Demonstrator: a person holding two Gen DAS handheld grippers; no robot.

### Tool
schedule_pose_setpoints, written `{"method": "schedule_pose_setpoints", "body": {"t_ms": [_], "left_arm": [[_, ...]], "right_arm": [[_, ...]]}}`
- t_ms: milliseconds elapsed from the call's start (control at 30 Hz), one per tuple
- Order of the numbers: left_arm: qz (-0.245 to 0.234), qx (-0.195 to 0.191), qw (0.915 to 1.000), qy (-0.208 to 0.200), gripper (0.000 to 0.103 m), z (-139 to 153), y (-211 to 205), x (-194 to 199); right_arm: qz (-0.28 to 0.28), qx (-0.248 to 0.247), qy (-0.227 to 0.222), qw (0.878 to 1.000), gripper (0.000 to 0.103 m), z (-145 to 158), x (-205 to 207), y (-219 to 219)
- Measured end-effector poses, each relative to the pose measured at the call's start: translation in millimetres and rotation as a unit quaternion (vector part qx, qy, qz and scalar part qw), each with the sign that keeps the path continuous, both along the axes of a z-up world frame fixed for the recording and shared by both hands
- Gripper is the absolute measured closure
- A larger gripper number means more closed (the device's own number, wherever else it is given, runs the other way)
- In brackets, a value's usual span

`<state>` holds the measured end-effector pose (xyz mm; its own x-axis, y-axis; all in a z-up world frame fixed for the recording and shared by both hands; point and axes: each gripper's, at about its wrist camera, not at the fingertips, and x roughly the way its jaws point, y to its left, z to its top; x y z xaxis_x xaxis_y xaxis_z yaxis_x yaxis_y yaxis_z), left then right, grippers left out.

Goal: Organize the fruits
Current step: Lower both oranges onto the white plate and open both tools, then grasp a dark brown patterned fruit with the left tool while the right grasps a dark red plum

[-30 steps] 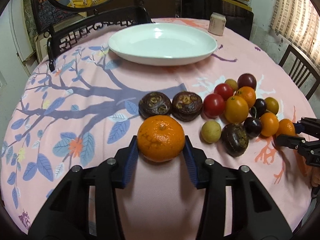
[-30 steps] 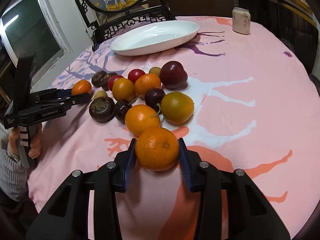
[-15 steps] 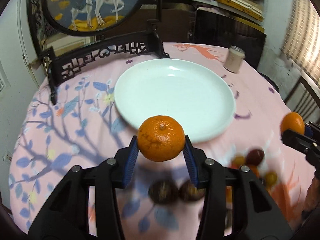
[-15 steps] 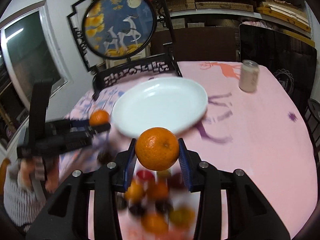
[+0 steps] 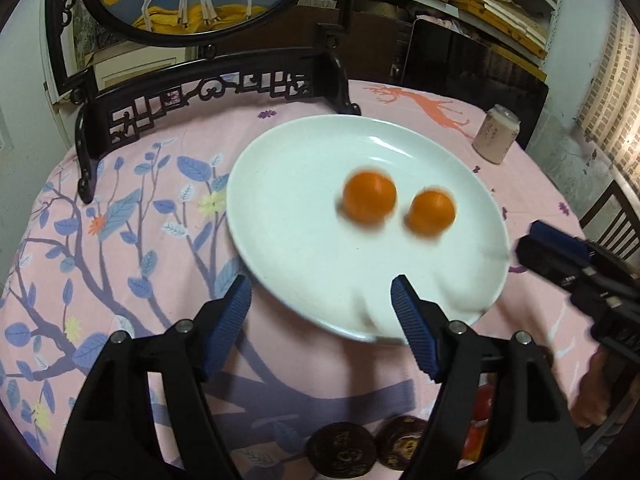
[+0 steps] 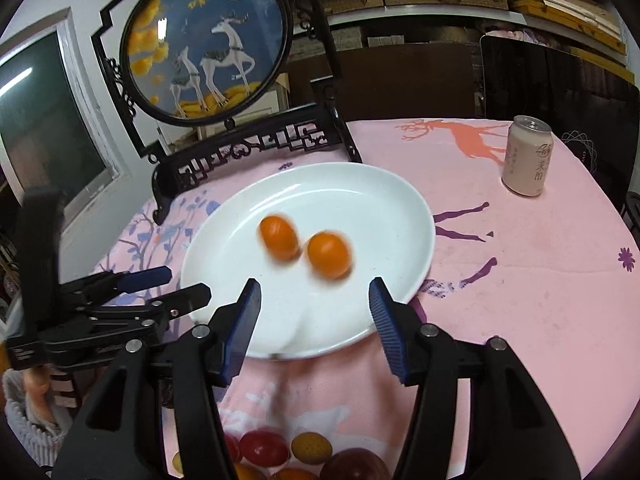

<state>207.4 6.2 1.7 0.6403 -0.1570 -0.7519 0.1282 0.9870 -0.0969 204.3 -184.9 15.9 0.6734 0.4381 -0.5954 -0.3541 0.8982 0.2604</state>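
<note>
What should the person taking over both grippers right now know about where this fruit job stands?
Left gripper: open, holds nothing.
Right gripper: open, holds nothing.
Both hover at the near rim of the white plate.
Done: two oranges are on the plate, blurred, probably not settled.
Left: the fruit pile on the tablecloth below the grippers, including two dark brown fruits.

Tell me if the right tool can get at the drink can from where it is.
Probably yes. The right tool is open and empty, and only bare tablecloth lies between it and the can.
</note>
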Motion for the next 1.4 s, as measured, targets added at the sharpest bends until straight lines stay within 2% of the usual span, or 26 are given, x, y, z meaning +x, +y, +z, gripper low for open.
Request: {"method": "schedule_pose_setpoints", "body": {"t_ms": [267,400,533,667,767,800,967,1100,1233,1333,1400], "left_arm": [[0.013,0.035,0.9990,-0.024,0.021,4.3,3.6,-24.5],[0.012,0.050,0.9982,-0.031,0.017,3.6,3.1,-43.0],[0.014,0.067,0.9974,-0.023,0.014,-5.8,4.4,-64.2],[0.022,0.060,0.9979,-0.008,0.014,-14.5,13.3,-78.1],[0.032,0.050,0.9983,0.000,0.011,-17.8,21.9,-87.3],[0.035,0.049,0.9982,0.003,0.011,-18.7,23.6,-89.7],[0.022,0.038,0.9990,-0.003,0.008,-17.7,22.2,-101.6],[0.011,0.054,0.9984,0.007,0.007,-24.9,12.9,-98.9],[0.007,0.091,0.9957,0.014,0.005,-33.1,2.7,-96.5],[0.023,0.116,0.9929,0.016,0.002,-36.5,7.4,-91.5],[0.055,0.122,0.9908,0.020,0.002,-36.0,21.1,-86.6]], "right_arm": [[-0.009,0.025,0.003,1.000,0.046,3.0,-23.6,-11.2],[-0.029,0.038,-0.012,0.999,0.040,6.3,-48.3,-26.9],[-0.056,0.058,-0.003,0.997,0.036,-2.7,-68.1,-50.9],[-0.076,0.087,0.003,0.993,0.034,-7.3,-84.0,-70.6],[-0.093,0.096,-0.006,0.991,0.020,-6.9,-93.7,-79.5],[-0.095,0.096,-0.009,0.991,0.019,-7.2,-95.3,-81.2],[-0.095,0.096,-0.009,0.991,0.019,-7.0,-96.2,-82.0],[-0.095,0.096,-0.009,0.991,0.019,-6.8,-96.1,-82.0],[-0.092,0.095,-0.005,0.991,0.019,-7.2,-94.7,-81.1],[-0.091,0.092,-0.005,0.992,0.019,-7.6,-94.9,-79.9],[-0.092,0.093,-0.005,0.991,0.019,-7.4,-94.6,-80.4]]}}
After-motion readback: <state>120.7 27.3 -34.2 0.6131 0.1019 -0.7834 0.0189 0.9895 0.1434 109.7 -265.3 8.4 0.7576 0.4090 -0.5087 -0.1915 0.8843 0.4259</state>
